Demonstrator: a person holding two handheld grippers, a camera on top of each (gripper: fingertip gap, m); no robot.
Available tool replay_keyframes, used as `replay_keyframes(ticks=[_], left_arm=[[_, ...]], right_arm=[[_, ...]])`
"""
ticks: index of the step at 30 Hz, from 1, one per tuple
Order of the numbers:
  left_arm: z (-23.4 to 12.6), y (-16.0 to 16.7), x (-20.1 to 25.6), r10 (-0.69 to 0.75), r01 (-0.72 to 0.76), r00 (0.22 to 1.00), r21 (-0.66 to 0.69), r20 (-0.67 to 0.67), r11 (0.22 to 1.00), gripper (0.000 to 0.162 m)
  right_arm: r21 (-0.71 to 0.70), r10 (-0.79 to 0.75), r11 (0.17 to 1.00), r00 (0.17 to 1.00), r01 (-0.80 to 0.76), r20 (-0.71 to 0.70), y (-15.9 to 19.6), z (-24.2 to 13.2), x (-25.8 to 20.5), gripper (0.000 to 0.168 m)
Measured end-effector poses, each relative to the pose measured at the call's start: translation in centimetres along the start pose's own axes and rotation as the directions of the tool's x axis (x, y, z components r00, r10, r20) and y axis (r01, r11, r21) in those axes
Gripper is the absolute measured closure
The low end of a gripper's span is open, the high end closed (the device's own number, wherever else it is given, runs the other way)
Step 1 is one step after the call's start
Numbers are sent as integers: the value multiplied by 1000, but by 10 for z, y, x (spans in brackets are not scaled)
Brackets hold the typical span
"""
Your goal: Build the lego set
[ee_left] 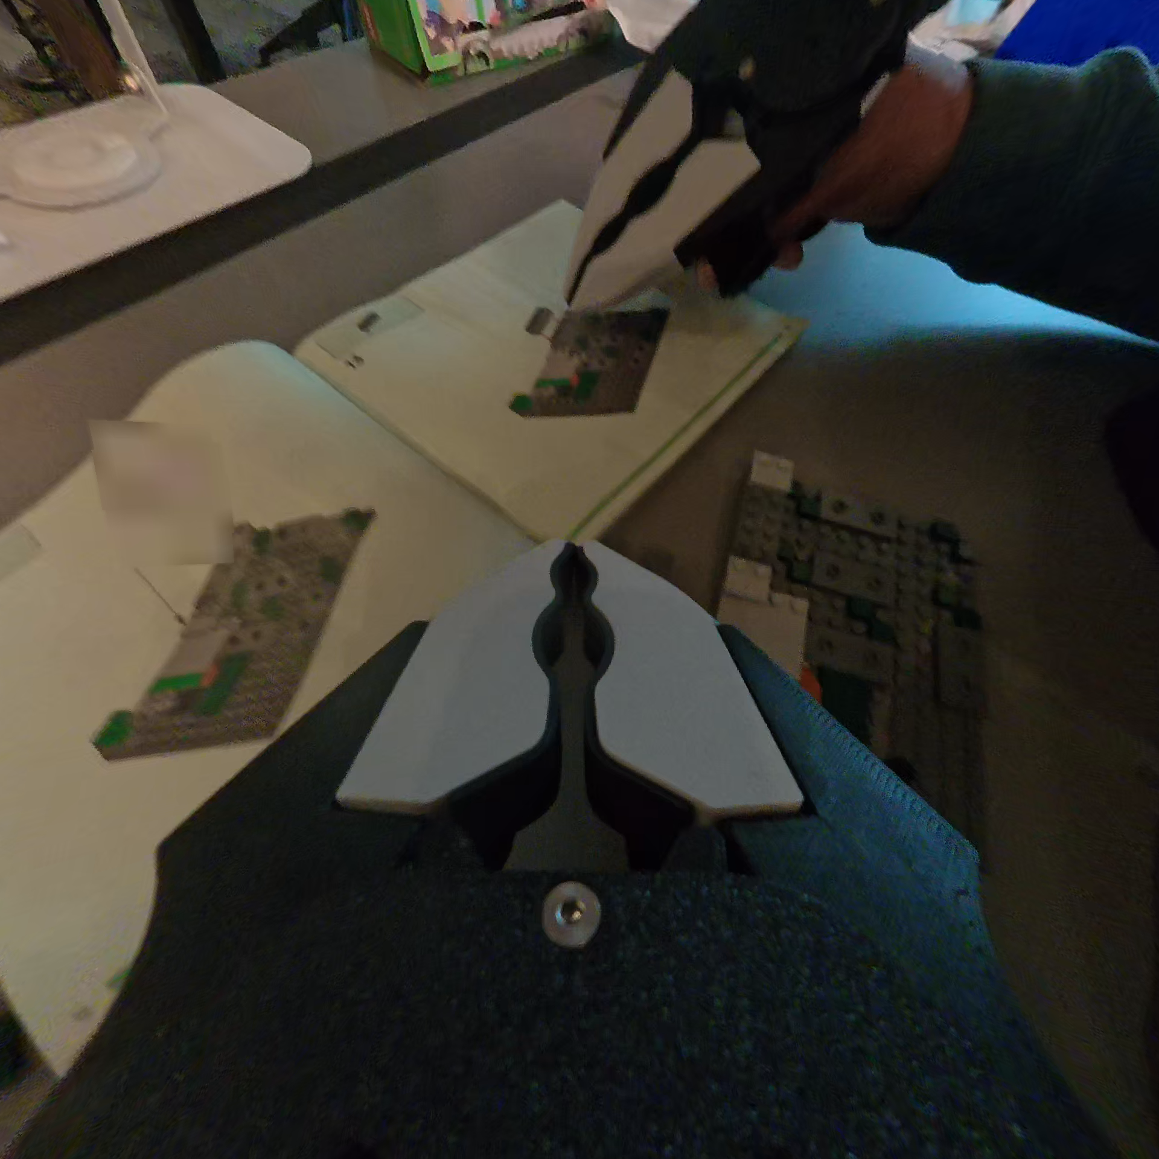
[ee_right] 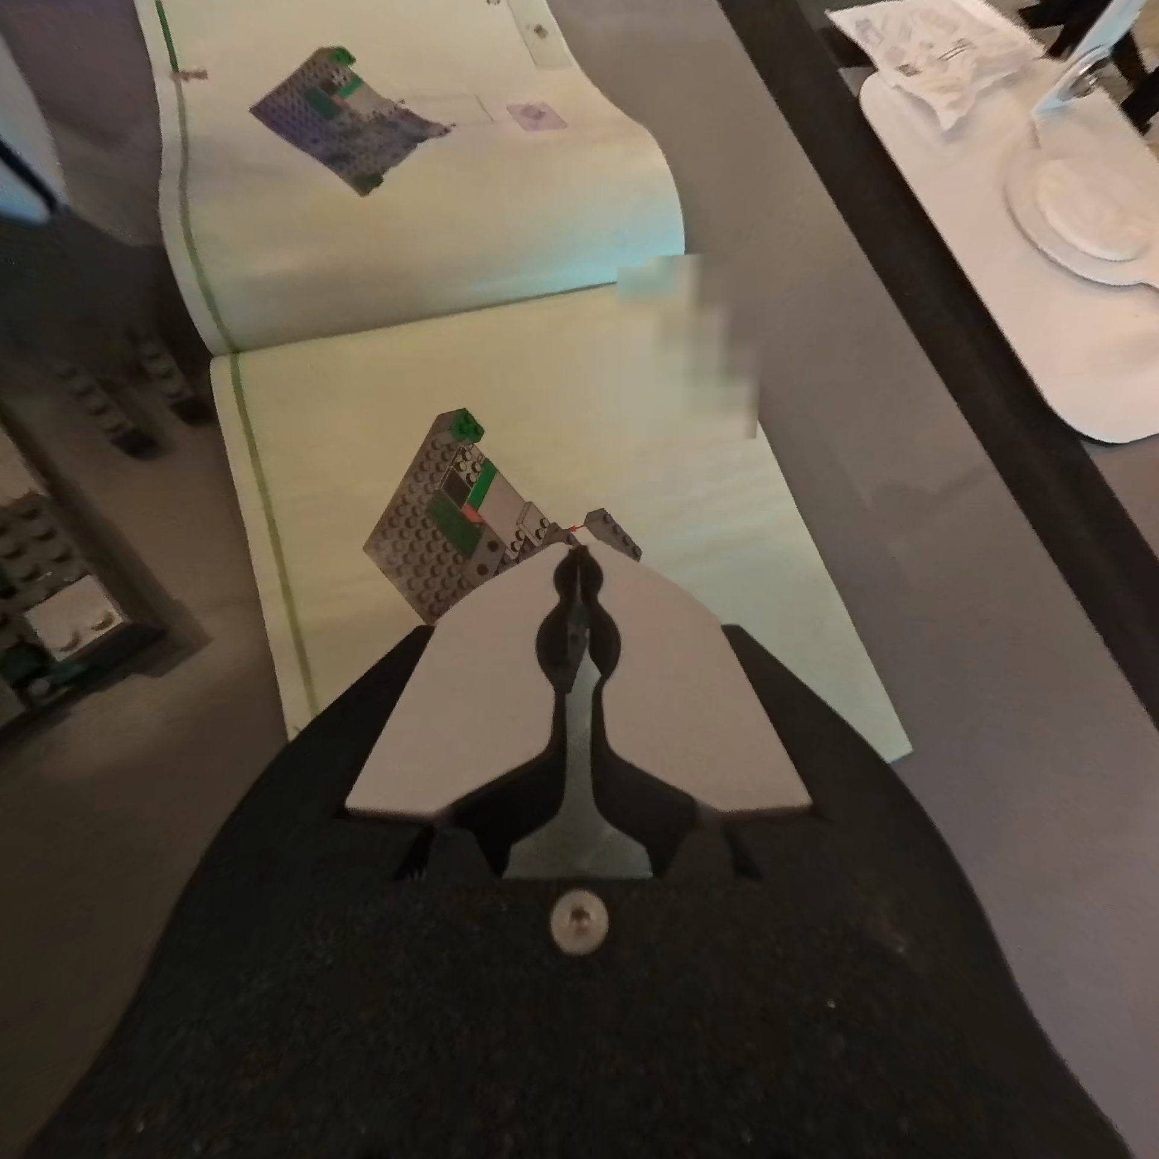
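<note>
The left gripper (ee_left: 574,552) is closed with nothing between its fingers. The right gripper (ee_right: 578,552) is also closed and empty, its tip over the open instruction booklet (ee_right: 439,263). The partly built lego model (ee_left: 865,602) lies on the grey table (ee_left: 1035,564), at about three o'clock from the left gripper. I judge the model light, stiff and easy to break apart; it is safer to take it by the edge of its base plate.

Right gripper (ee_right: 578,552) fingers closed together, tips over the open instruction booklet (ee_right: 564,439) on the grey table (ee_right: 941,627). Partly built grey lego base (ee_right: 56,627) at table's left edge. White stand (ee_right: 1028,263) at the upper right.
</note>
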State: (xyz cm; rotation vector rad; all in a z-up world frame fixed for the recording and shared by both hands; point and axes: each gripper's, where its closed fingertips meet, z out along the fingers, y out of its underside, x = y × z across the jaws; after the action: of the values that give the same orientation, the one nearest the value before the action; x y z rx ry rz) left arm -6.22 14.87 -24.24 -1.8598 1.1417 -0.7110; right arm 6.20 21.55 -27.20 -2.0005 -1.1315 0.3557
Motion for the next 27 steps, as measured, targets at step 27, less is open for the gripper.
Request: replay_keyframes(ticks=[27], left_arm=[[132, -36, -11, 95, -135, 983, -274, -157, 952, 162]], right_arm=[[176, 133, 976, 991, -125, -32, 22, -81, -24, 168]])
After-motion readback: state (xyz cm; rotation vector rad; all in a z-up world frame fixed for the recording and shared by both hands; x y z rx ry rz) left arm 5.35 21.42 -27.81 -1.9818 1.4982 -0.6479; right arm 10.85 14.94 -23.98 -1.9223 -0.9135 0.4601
